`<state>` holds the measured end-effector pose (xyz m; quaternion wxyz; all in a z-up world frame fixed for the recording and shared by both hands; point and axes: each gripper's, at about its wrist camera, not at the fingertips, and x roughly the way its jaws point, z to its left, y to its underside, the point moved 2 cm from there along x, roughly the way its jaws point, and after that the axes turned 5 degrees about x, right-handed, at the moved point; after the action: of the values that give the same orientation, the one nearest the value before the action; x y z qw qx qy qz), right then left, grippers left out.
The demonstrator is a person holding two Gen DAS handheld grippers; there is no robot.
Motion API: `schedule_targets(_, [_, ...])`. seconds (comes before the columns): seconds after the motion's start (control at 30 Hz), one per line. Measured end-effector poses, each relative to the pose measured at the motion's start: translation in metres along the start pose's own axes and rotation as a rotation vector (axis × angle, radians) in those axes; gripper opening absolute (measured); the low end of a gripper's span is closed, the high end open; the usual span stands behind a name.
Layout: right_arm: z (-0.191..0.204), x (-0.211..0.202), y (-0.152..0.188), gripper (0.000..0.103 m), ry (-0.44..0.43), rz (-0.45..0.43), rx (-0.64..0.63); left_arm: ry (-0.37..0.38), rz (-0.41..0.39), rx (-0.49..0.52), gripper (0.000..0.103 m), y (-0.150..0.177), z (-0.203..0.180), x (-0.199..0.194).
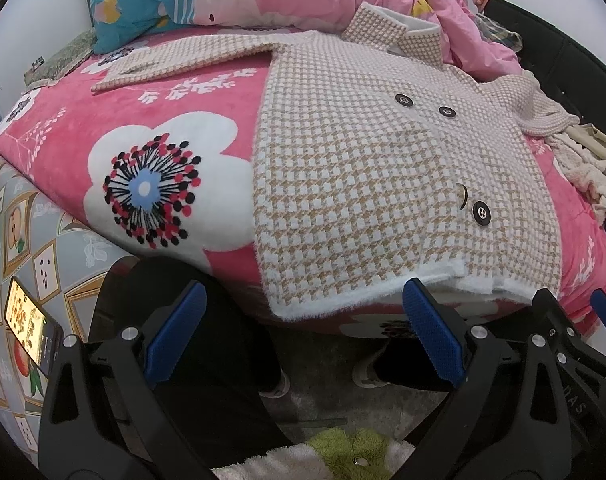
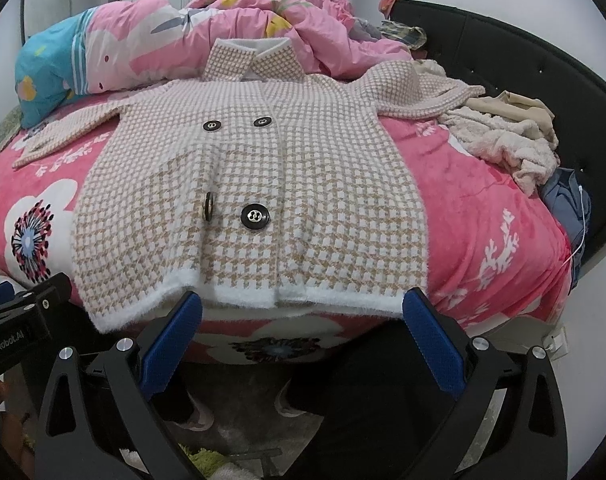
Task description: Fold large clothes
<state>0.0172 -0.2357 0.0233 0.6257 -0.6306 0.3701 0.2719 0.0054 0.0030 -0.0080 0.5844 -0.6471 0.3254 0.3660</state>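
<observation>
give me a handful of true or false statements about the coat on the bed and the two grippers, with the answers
1. The beige and white houndstooth knit coat lies spread flat, front side up, on the pink floral blanket. True.
2. The left gripper is clamped on the coat's white fuzzy hem. False: its jaws are open and hold nothing.
3. The right gripper is open, near the hem at the bed's edge. True.
4. The coat's black buttons number six in view. False: four show.
5. Both sleeves are folded across the coat's front. False: they stretch outward to either side.
</observation>
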Motion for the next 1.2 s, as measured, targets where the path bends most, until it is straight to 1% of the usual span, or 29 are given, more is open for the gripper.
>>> schedule_targets(1.2, [0.0009,0.0016,-0.0011,0.098,-0.001,-0.002,0.000,-0.015,-0.003,-0.002,0.095,-0.0044,0.0026,-0.0009])
